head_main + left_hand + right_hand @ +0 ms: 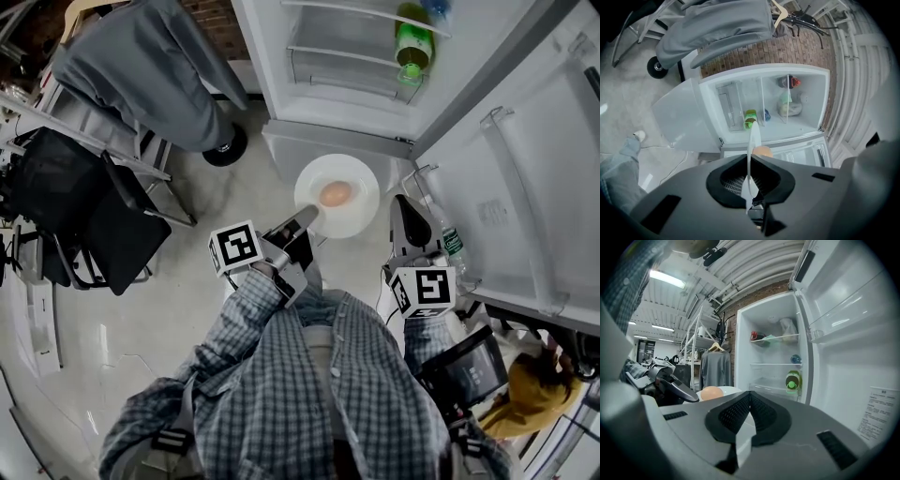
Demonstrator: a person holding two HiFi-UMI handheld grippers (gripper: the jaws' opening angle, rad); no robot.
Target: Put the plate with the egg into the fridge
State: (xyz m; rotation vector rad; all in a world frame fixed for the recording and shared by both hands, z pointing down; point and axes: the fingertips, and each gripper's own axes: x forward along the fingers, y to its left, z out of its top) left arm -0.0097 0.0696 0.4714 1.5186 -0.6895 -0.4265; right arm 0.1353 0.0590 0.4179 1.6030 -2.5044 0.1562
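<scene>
Plainly, the plate (358, 221) with the egg (336, 194) lies just before the open fridge (328, 131), rim pinched by the fingers of the left gripper (305, 218); the right gripper (405, 208) sits alongside, fingers closed on nothing.

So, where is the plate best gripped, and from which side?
At its thin rim, from the near edge, one jaw above and one below, as the left gripper holds the plate. The rim is thin enough to pinch, and the egg lies loose in the middle, so a level grip away from it seems safest.
</scene>
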